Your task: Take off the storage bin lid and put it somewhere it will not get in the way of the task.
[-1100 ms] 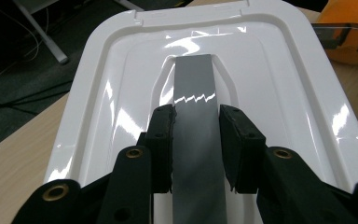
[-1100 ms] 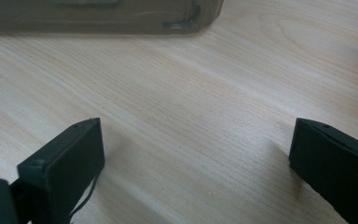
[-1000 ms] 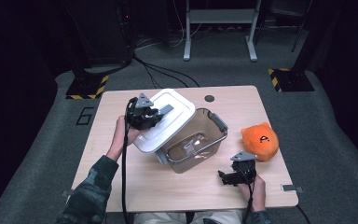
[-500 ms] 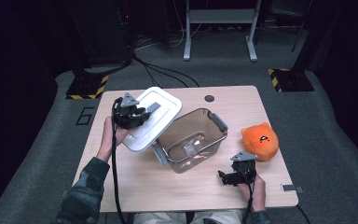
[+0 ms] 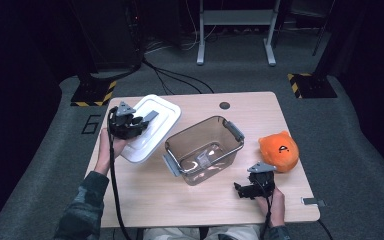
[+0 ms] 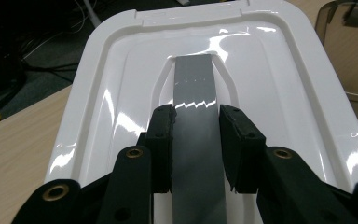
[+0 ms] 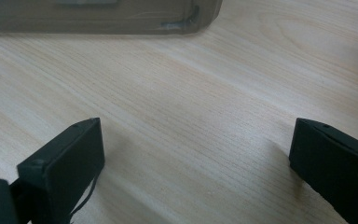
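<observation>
My left gripper point(image 5: 141, 123) point(image 6: 196, 122) is shut on the grey handle point(image 6: 194, 93) of a white box lid point(image 5: 152, 125) point(image 6: 279, 84); its pads press both sides of the handle. The lid hangs tilted at the table's left side, apart from the clear brown tub point(image 5: 205, 148), which stands open in the middle with a small item inside. My right gripper point(image 5: 241, 190) point(image 7: 196, 154) rests low on the wood near the front right, jaws wide apart with nothing between them. The tub's wall point(image 7: 98, 16) lies ahead of it.
An orange plush toy point(image 5: 279, 150) sits at the right of the wooden table point(image 5: 200, 205). A dark round grommet point(image 5: 224, 105) is near the far edge. A small grey clip point(image 5: 313, 202) lies at the front right corner. Cables and a metal stand are on the floor beyond.
My left gripper has carried the white lid leftward off the tub, which now stands uncovered. The right gripper has stayed where it was.
</observation>
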Available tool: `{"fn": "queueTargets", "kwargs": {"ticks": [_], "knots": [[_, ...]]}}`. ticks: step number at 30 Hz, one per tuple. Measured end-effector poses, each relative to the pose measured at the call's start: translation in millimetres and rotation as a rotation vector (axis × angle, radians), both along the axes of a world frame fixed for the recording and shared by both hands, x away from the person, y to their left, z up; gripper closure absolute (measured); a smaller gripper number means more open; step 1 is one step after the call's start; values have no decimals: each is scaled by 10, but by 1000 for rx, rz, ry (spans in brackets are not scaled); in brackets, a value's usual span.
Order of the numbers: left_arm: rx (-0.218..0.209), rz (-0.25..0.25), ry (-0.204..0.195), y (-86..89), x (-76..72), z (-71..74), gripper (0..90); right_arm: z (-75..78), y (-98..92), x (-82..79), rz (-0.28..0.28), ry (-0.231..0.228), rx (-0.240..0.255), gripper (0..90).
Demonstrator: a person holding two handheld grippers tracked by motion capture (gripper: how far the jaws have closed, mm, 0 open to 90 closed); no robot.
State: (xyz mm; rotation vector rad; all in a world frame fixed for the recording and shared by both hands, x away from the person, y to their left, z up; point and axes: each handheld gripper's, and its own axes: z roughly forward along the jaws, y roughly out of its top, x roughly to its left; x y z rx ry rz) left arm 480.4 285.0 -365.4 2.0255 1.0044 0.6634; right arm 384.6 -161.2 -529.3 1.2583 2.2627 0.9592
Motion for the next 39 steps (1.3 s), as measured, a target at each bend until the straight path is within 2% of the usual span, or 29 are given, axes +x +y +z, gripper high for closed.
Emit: {"fn": "queueTargets", "kwargs": {"ticks": [11,20,23,30,31,32,39], "knots": [[-12,55,32,215,57,-148,663,0,0,0,-1,0,0,23],[-23,96,61,323,121,-269,663,0,-1,1,0,-2,-2,23],[-17,105,62,344,136,-308,663,0,-1,1,-1,-1,-2,23],[-9,129,93,408,175,-449,663,0,0,0,-2,-1,-1,23],[-20,136,93,406,180,-468,663,0,-1,2,-1,-2,-2,23],[-14,133,107,422,190,-482,663,0,-1,1,-1,-2,-2,23],[-11,145,128,430,221,-601,663,0,0,0,-2,-1,-1,23]]}}
